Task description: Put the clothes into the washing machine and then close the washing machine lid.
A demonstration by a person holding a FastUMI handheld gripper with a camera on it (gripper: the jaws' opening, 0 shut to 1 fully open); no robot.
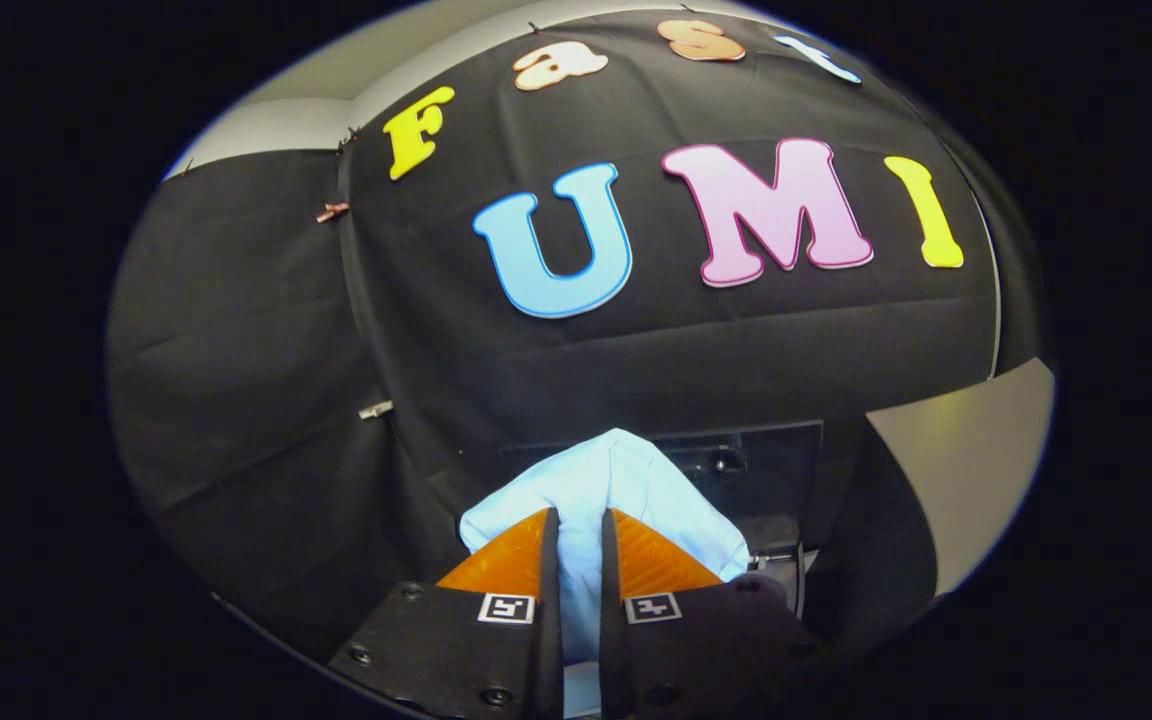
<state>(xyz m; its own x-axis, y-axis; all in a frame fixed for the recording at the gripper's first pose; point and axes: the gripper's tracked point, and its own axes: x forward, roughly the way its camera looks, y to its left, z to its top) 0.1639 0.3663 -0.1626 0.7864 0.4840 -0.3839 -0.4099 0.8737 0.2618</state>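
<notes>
Gripper view: your gripper clamps pale blue cloth between both fingers, held up before black booth wall.

The gripper is pointing forward toward twelve o'clock, its two fingers drawn almost together and pressing from both sides on a fold of pale cloth.
</notes>
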